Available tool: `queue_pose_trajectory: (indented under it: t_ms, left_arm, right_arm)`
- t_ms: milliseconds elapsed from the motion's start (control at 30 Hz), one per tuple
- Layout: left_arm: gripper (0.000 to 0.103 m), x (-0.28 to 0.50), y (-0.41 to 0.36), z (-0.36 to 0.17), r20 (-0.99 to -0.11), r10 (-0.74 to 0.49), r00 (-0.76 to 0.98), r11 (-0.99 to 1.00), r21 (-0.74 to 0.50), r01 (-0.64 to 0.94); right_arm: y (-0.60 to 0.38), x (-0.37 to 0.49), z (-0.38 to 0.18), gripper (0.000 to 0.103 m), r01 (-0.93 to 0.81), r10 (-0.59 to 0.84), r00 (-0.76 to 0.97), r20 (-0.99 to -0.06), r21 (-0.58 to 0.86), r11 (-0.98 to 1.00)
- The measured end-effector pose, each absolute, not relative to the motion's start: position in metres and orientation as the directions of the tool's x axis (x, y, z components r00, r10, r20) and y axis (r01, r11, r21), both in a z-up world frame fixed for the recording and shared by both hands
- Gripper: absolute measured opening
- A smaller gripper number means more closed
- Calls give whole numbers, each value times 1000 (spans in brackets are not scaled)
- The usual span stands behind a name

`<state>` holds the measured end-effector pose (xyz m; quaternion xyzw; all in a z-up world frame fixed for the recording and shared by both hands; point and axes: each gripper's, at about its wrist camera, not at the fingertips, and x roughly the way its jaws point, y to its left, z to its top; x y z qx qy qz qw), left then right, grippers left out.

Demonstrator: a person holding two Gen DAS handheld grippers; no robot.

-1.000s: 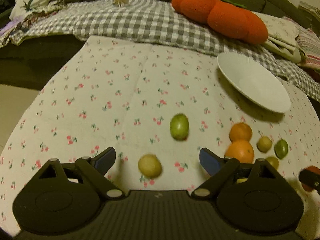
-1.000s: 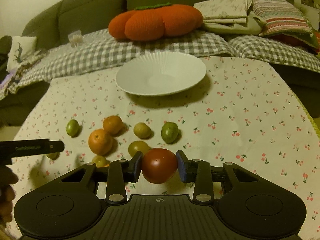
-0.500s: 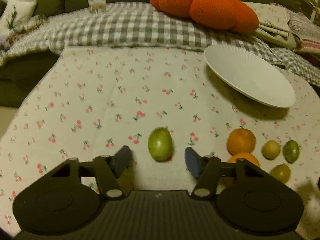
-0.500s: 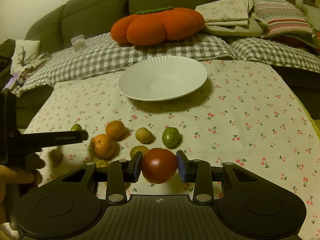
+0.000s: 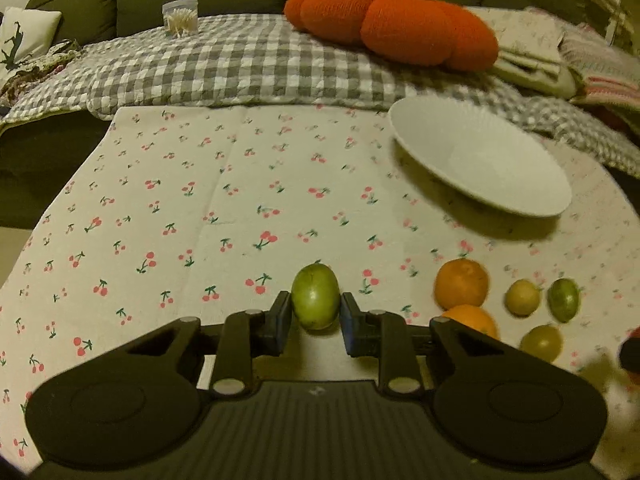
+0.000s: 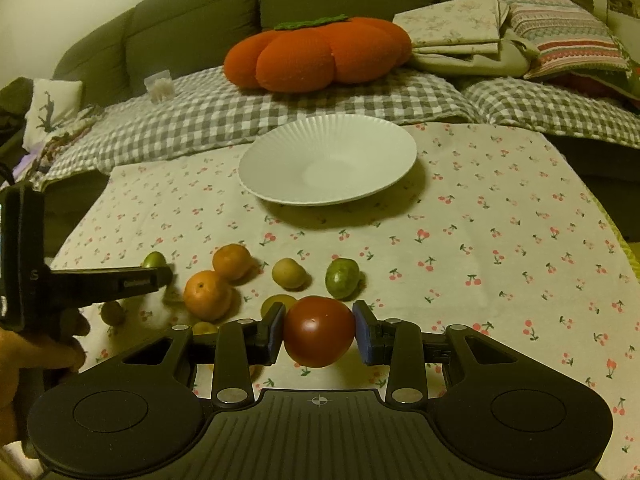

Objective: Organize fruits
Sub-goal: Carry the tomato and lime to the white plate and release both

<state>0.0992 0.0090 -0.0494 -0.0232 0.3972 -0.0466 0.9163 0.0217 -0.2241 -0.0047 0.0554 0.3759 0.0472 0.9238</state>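
My left gripper (image 5: 315, 322) is shut on a green fruit (image 5: 315, 295) low over the cherry-print cloth. My right gripper (image 6: 319, 330) is shut on a red tomato (image 6: 319, 335) and holds it above the cloth. A white ribbed plate (image 6: 328, 160) stands at the back; in the left wrist view the plate (image 5: 480, 156) is to the far right. Two oranges (image 6: 208, 294) (image 6: 232, 261), several small yellow and green fruits (image 6: 289, 273) (image 6: 342, 279) lie between the grippers. In the left wrist view an orange (image 5: 462, 283) and small fruits (image 5: 522, 297) lie to the right.
The left gripper's body and the hand holding it (image 6: 60, 292) show at the left of the right wrist view. A checked blanket (image 6: 224, 120), an orange pumpkin cushion (image 6: 316, 54) and folded linens (image 6: 460, 36) lie on the sofa behind the table. A small clear container (image 5: 180, 16) stands at the back left.
My left gripper moved forward past a yellow fruit to the green fruit and closed on it. My right gripper stayed shut on the tomato, barely moving.
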Motion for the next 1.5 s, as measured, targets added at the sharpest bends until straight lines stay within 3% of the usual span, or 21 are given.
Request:
queue_pose_trajectory:
  t_ms: [300, 567, 900, 1500]
  left_arm:
    - [24, 84, 34, -7, -653, -234, 720, 966, -239, 98]
    - [24, 95, 24, 1, -648, -342, 680, 932, -326, 158]
    - [24, 139, -27, 6, -615, -375, 693, 927, -242, 287]
    - [24, 185, -81, -30, -640, -346, 686, 923, -102, 370]
  right_arm:
    - [-233, 19, 7, 34, -62, 180, 730, -659, 198, 978]
    - [-259, 33, 17, 34, -48, 258, 719, -645, 324, 945]
    - [-270, 96, 32, 35, -63, 244, 725, -644, 292, 954]
    - [-259, 183, -14, 35, -34, 192, 694, -694, 235, 971]
